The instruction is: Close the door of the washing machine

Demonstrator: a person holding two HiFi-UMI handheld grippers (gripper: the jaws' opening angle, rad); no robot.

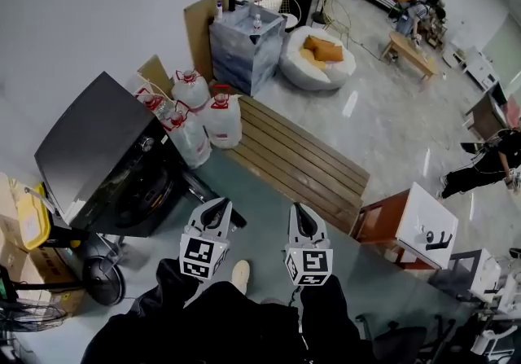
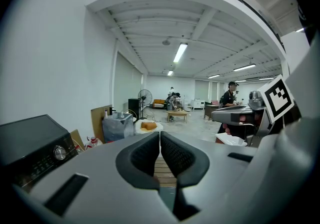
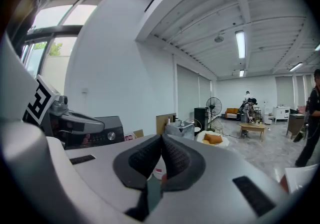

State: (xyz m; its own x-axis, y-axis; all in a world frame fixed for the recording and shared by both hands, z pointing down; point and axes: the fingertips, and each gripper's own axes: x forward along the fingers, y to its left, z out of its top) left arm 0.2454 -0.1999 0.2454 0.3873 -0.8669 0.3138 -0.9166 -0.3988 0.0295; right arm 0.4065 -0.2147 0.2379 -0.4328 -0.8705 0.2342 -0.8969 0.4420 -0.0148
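The black washing machine (image 1: 98, 151) stands at the left against the wall. Its dark round door (image 1: 149, 191) faces my grippers; I cannot tell whether it is latched. My left gripper (image 1: 223, 208) hovers to the right of the machine's front, apart from it, with its jaws shut and nothing between them. My right gripper (image 1: 299, 211) is beside it, further right, also shut and empty. In the left gripper view the machine's control panel with its knob (image 2: 60, 153) shows at the left. In the right gripper view the machine (image 3: 102, 133) sits behind the left gripper (image 3: 65, 118).
Several water jugs (image 1: 203, 114) stand just beyond the machine, next to a low wooden slatted platform (image 1: 301, 163). A floor fan (image 1: 102, 277) and a yellow container (image 1: 32, 220) sit at the near left. A white table (image 1: 427, 224) is at the right. People are at the far right.
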